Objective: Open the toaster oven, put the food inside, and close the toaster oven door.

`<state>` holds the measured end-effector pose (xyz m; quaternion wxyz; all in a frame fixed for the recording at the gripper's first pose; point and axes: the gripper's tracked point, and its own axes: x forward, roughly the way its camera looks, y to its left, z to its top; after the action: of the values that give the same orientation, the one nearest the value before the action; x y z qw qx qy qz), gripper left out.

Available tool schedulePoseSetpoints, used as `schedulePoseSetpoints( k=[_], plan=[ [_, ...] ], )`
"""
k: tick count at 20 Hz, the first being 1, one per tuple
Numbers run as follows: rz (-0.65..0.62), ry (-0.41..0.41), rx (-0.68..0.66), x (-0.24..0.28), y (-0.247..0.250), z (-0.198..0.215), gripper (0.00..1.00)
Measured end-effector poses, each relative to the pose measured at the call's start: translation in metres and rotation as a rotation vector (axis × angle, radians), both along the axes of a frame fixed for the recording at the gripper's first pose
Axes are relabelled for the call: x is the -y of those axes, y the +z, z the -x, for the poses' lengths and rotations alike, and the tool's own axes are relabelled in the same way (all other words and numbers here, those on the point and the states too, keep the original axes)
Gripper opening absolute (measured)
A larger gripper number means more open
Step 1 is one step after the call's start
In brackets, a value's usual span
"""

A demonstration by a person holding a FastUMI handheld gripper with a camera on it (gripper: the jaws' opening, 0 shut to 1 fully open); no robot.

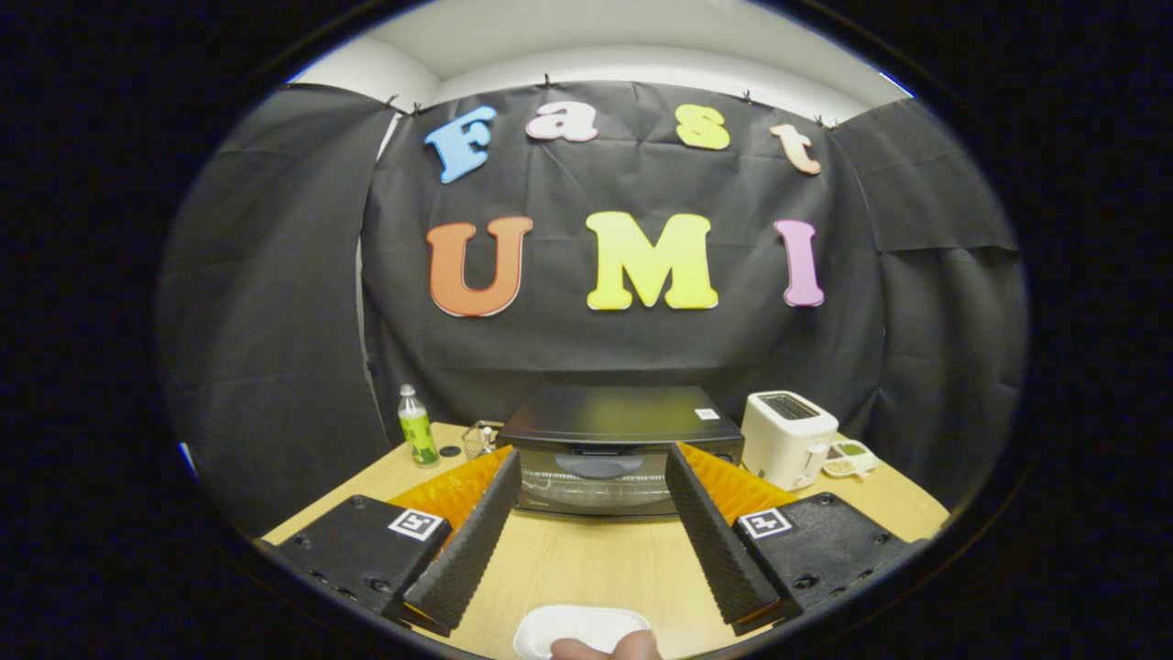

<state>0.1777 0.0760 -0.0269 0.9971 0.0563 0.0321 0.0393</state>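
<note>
The gripper (593,513) hangs spread wide before the closed toaster oven (619,449) at the worktop's back edge; a careless approach could miss the door handle.

The toaster oven (619,449) stands at the table's (586,559) far edge; a bottle (417,427) left of it, a toaster (786,436) right, a plate (577,629) at the near edge.

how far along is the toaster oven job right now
Nothing looks done: the toaster oven door is shut, just beyond the fingers. In hand: the gripper is open, holding nothing, aimed at the door. Left: open it, load the food, close it. A white plate lies nearest the camera.
</note>
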Motion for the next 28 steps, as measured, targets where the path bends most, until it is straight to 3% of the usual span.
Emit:
schedulePoseSetpoints(
  k=[6,13,20,28],
  plan=[
    [-0.004,-0.001,0.057,0.02,0.027,0.089,1.0],
    [0.01,0.03,0.037,0.019,0.008,0.157,1.0],
    [0.019,0.02,0.007,0.032,-0.007,0.18,1.0],
    [-0.001,0.037,-0.057,0.034,-0.03,0.178,1.0]
  ],
)
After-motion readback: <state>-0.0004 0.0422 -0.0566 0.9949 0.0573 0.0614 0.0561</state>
